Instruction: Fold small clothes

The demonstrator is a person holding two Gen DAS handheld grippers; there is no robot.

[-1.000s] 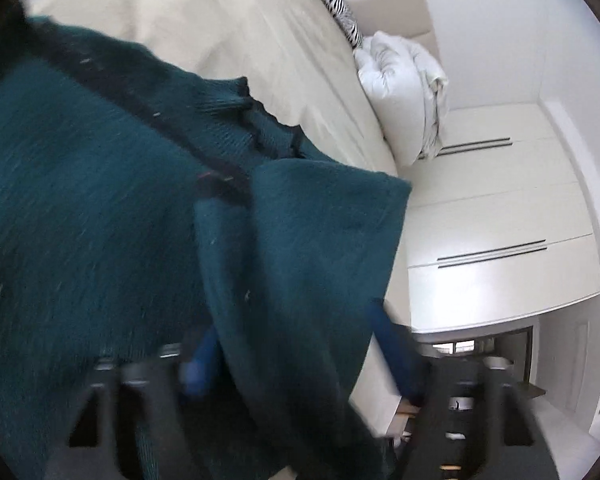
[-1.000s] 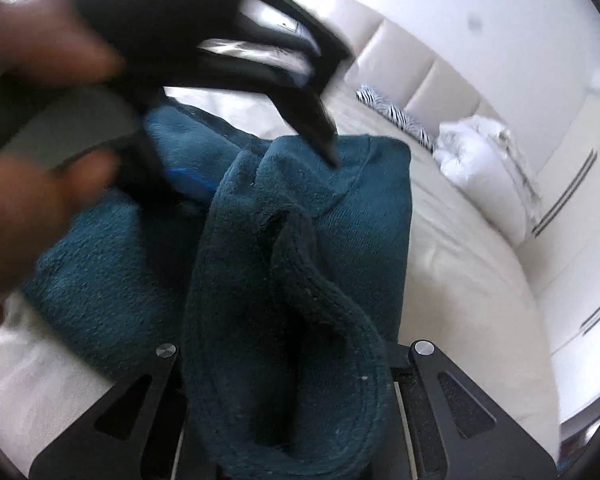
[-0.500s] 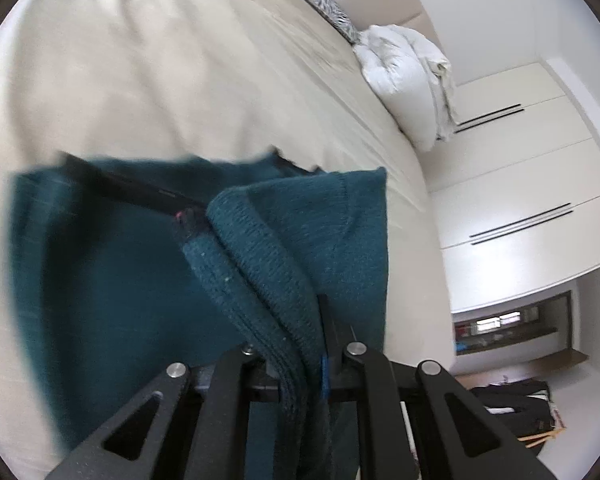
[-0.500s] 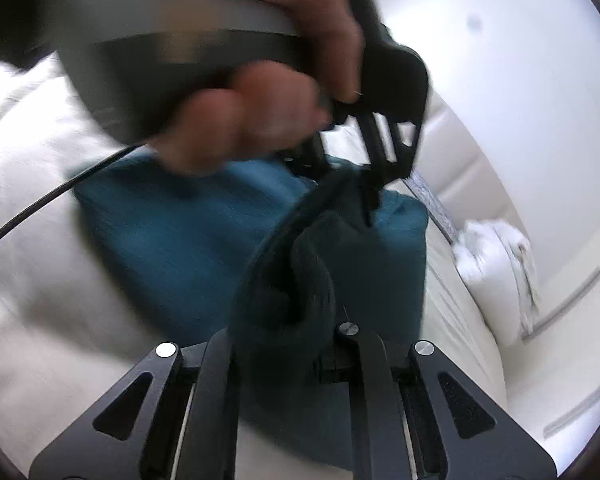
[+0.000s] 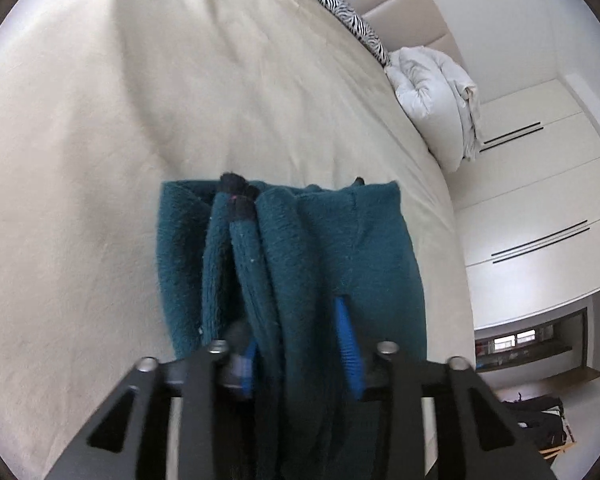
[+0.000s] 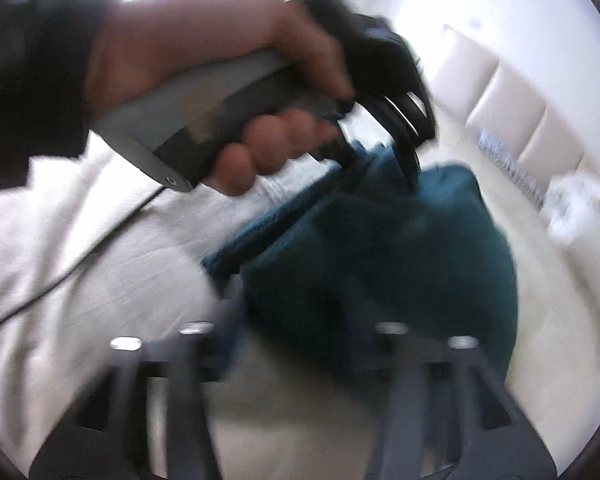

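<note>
A dark teal fleece garment (image 5: 300, 264) with a black trim tip lies folded in several layers on the cream bed (image 5: 100, 160). My left gripper (image 5: 300, 344) has its jaws apart, with folds of the garment between the blue pads (image 5: 346, 344). In the blurred right wrist view the garment (image 6: 400, 248) lies bunched ahead. My right gripper (image 6: 296, 328) has its fingers spread wide around the near edge of the cloth. The person's hand and the left gripper's body (image 6: 228, 92) show above the garment there.
A white duvet bundle (image 5: 436, 100) and a zebra-print pillow (image 5: 352, 20) lie at the head of the bed by the padded headboard (image 5: 400, 4). White wardrobe doors (image 5: 540, 200) stand to the right. A black cable (image 6: 60, 280) trails across the sheet.
Both grippers were shut on the folded garment half a second ago; both now have their jaws apart. The garment has come down onto the bed in a narrower fold.
</note>
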